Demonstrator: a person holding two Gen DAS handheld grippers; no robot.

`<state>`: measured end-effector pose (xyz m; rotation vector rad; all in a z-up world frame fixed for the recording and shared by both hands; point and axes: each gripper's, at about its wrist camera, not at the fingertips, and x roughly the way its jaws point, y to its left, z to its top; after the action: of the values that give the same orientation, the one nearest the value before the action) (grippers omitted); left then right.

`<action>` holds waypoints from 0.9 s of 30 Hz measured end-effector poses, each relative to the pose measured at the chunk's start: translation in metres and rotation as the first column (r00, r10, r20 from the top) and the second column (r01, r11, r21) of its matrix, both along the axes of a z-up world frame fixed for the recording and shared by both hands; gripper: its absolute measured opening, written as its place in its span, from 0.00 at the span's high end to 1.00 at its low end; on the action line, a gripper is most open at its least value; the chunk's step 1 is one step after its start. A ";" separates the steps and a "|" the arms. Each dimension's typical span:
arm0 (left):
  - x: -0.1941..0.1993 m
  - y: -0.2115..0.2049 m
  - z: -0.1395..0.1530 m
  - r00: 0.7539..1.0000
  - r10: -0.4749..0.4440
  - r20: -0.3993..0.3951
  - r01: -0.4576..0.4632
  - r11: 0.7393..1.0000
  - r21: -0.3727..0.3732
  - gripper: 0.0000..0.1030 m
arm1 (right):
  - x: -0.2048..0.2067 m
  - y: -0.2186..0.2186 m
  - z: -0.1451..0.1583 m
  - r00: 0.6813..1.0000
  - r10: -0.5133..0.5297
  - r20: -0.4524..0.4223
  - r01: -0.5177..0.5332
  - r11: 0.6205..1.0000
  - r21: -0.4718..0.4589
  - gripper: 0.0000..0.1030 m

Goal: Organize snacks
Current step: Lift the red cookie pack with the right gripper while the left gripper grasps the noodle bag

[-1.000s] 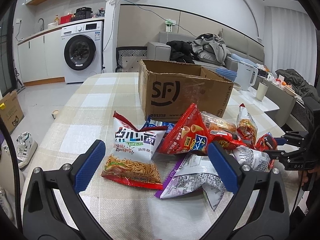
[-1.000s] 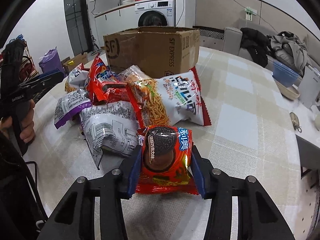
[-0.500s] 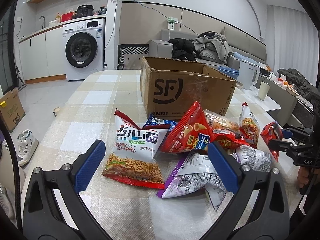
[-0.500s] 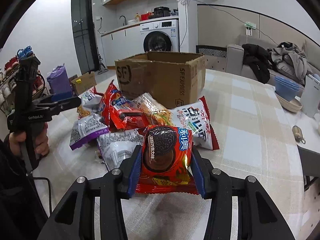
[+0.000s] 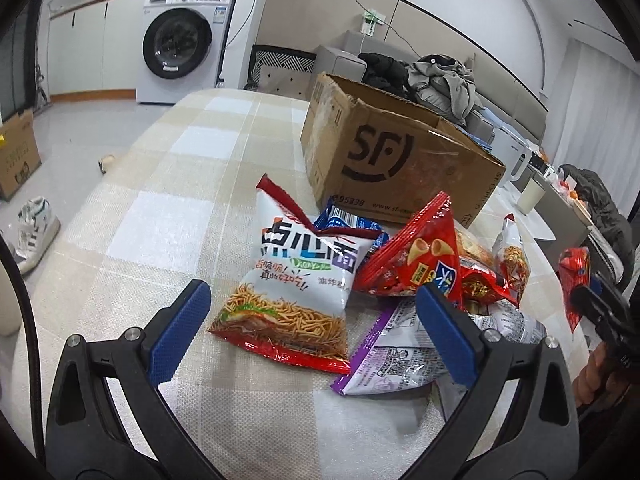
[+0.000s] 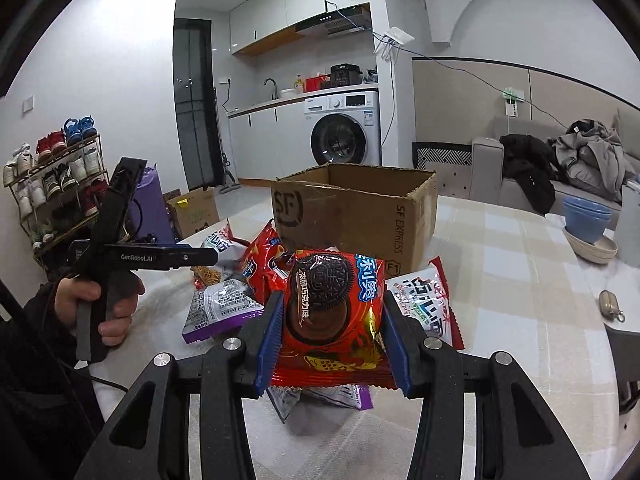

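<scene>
My right gripper [image 6: 331,336] is shut on a red cookie packet [image 6: 332,312] and holds it up above the table, in front of the open cardboard box [image 6: 352,208]. The same packet [image 5: 574,280] shows at the far right of the left wrist view. My left gripper [image 5: 308,328] is open and hovers just over a white noodle snack bag [image 5: 296,276]. Beside that bag lie a red cone-snack bag [image 5: 416,260], a purple-edged silver bag [image 5: 400,356] and several other packets, all in front of the box [image 5: 400,168].
The table wears a checked beige cloth [image 5: 168,216]. Blue bowls [image 6: 588,224] and a small keyring [image 6: 610,304] sit at its right side. A white kettle [image 5: 520,160] and cup [image 5: 530,196] stand beyond the box. A hand [image 6: 100,304] grips the left tool.
The right gripper has lifted the cookie packet off the table and tilted upward. The left gripper has moved closer to the noodle bag and rolled a little.
</scene>
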<state>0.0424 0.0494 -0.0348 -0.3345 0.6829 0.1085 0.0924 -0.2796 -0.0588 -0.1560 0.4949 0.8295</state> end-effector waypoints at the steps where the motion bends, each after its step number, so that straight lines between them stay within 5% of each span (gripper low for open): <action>1: 0.002 0.001 -0.001 1.000 0.001 -0.002 -0.001 1.000 0.003 0.01 | 0.000 0.001 0.000 1.000 0.000 -0.001 0.000 1.000 -0.002 0.55; 6: 0.011 -0.007 0.000 0.999 -0.020 -0.028 0.023 0.996 0.089 0.01 | 0.000 0.001 -0.001 1.000 -0.002 -0.005 0.002 1.000 -0.005 0.55; 17: 0.040 -0.009 -0.016 0.992 -0.015 -0.124 0.021 0.998 0.052 0.05 | 0.003 0.001 -0.005 1.000 0.002 -0.016 -0.002 1.000 -0.011 0.55; 22: 0.052 -0.014 -0.022 0.987 -0.003 -0.164 0.015 0.997 0.073 0.28 | 0.003 0.000 -0.004 1.000 0.002 -0.022 -0.002 1.000 -0.010 0.55; 27: 0.048 -0.010 -0.015 0.994 0.005 -0.112 0.003 0.997 0.073 0.50 | 0.003 0.000 -0.004 1.000 0.000 -0.022 -0.001 1.000 -0.011 0.55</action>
<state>0.0900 0.0395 -0.0496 -0.2597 0.7883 0.1536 0.0952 -0.2796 -0.0625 -0.1573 0.5199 0.8300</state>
